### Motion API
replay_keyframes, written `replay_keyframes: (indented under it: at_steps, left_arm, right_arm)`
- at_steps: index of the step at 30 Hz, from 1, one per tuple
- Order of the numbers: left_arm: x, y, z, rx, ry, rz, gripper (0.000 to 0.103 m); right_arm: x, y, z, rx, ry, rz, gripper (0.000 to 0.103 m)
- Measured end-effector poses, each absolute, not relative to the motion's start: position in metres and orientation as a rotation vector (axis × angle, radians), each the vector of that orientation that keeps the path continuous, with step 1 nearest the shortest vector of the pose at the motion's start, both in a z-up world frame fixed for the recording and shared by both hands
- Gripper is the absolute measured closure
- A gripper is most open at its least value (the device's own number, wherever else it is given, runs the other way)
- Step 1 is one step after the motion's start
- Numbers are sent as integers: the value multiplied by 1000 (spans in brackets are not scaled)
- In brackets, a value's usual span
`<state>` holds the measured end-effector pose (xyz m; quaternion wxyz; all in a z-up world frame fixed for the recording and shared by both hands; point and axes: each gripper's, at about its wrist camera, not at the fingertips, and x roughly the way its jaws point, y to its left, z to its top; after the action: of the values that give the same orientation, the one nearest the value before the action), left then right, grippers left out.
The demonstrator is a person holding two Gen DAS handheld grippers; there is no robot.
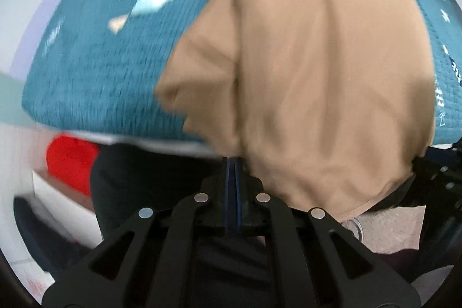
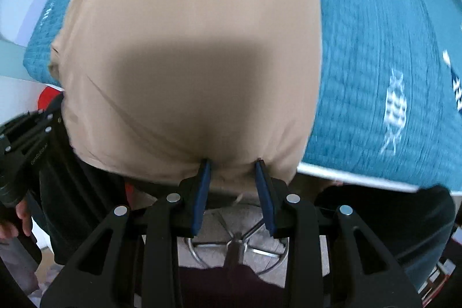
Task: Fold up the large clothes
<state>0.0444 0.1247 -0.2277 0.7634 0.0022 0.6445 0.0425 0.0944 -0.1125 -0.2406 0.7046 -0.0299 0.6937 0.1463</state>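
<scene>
A large beige garment (image 1: 317, 71) lies on a teal patterned cover (image 1: 101, 62) and hangs over its near edge. My left gripper (image 1: 233, 160) is shut, its blue pads pressed together at the garment's near left edge; whether cloth is pinched between them is unclear. In the right wrist view the garment (image 2: 187, 48) fills the middle. My right gripper (image 2: 232, 163) is open, its fingertips against the garment's near hem, with cloth bulging between them. The left gripper body shows at the left (image 2: 26, 129), held by a hand.
The teal cover (image 2: 389, 62) spreads to the right with white fish patterns. A red object (image 1: 72, 160) sits below the cover's edge on the left. A metal stool base (image 2: 236, 244) stands on the floor below my right gripper. Dark clothing surrounds both grippers.
</scene>
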Motion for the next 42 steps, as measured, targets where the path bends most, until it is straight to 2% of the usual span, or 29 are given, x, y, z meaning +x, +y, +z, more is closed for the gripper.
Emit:
replay_keyframes:
  at_steps: [4,5,6,7,8,9,11,13,15,21,28,34,39,42]
  left_arm:
    - [35,134,-206,-57,1362,37,98]
    - [35,135,-200,-64,1348,26,88]
    - [35,137,-188,-76,1321,10,65]
    - [35,139,-178,-90,1292,-6,52]
    - [36,141,-167,-108,1252,-29,39]
    - [38,141,-159,-123,1225,-54,37]
    - [48,142,-146,-150,1179,-110,27]
    - [59,144,-140,-152,1156,-118,23]
    - [71,143,-139,-159,1160,-127,16]
    - [113,160,-166,-335,1258,-240,11]
    - [146,186,-210,-577,1346,-271,9]
    - [168,186,-245,-681,1435,-405,5]
    - [176,191,-267,-798,1441,-458,5]
    - [175,195,-272,-858,1412,-507,5]
  right_arm:
    - [100,-123,-215,-24,1472,324,72]
    - [102,-127,-209,-10,1461,326,72]
    - [104,-131,-202,11,1451,330,70]
    - [105,-134,-198,24,1446,334,58]
    - [106,-138,-193,37,1434,336,40]
    - [108,-141,-188,47,1412,334,33]
    - [111,-148,-183,62,1381,327,24]
    - [115,-156,-184,92,1384,315,16]
    - [121,-163,-189,141,1404,303,13]
    - [136,-174,-202,250,1456,327,11]
    - [159,-167,-205,358,1414,423,9]
    - [186,-156,-237,405,1488,460,8]
    - [201,-161,-276,639,1551,548,6]
    - [205,-166,-288,773,1525,604,6]
